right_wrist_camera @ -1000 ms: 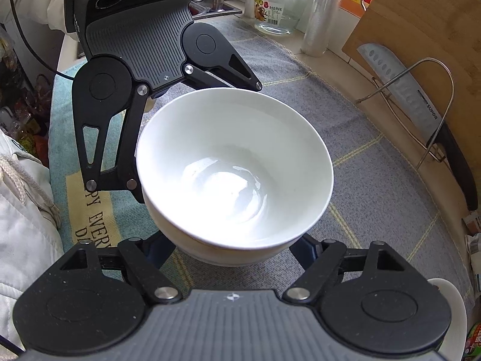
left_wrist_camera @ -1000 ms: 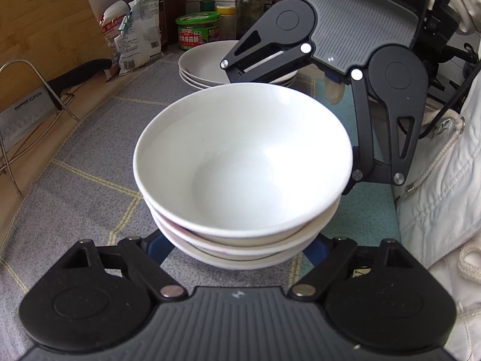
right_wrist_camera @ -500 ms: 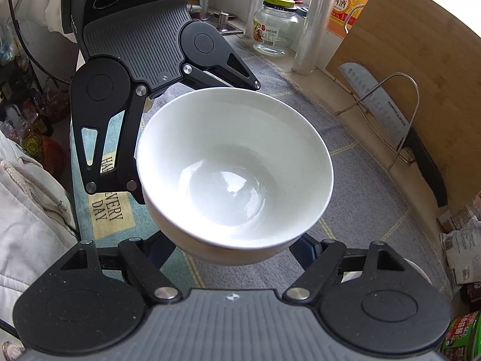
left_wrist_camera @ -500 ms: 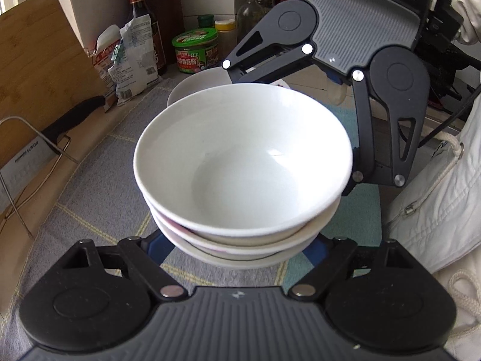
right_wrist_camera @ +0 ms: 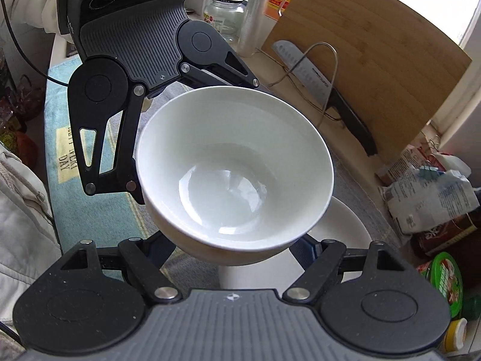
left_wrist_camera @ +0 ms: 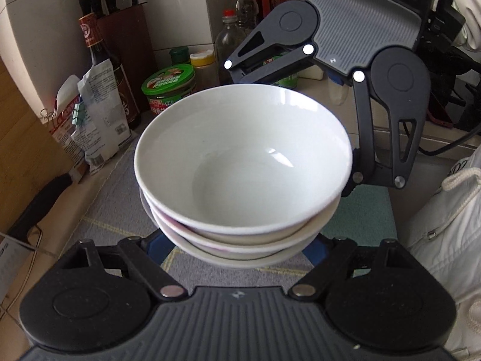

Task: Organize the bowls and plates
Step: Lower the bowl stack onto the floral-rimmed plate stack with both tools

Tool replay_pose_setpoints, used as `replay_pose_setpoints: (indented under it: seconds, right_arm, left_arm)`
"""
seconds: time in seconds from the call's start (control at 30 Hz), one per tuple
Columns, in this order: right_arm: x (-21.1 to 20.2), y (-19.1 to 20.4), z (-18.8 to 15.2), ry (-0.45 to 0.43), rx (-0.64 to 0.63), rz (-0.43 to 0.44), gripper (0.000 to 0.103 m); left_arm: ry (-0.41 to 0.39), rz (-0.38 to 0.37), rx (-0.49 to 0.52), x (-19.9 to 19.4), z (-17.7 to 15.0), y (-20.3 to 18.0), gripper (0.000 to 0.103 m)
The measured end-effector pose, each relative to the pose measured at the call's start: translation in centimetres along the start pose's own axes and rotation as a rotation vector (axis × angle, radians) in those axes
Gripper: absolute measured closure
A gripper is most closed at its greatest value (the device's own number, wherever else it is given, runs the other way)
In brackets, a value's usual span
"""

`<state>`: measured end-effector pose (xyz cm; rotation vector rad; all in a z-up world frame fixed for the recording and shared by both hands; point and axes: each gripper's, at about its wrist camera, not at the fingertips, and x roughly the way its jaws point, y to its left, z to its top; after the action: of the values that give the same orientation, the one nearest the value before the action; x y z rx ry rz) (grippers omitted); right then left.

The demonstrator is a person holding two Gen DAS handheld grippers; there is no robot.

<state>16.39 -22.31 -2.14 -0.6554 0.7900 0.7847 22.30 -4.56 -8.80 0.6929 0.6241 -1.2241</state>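
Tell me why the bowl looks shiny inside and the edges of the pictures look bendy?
Right wrist view: window light reflects as glare patches in the top bowl, and the cutting board bows from the fisheye lens. Left wrist view: a small highlight on the bowl stack; the knife block leans and curves near the edge.

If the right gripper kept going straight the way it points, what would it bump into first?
Probably the left gripper, which faces it from across the stack of bowls that both hold. Depth is hard to judge, and the bowls would be pushed along first.
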Motion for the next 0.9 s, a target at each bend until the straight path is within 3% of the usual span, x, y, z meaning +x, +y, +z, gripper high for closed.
replay_pose_setpoints:
  seconds: [0.33,0.9]
  right_arm:
    - [0.4,-3.9,-2.3,0.030,0.037,-0.063,0.018]
    - [2.5,-6.6,-4.4,0.089,0.080,-0.051,0.018]
  left_arm:
    - [-0.013,-0.018,0.029,4.2,2.3,1.7,0.016]
    - [0.008,-0.059,0.006,8.3,2.8,3.0,0.016]
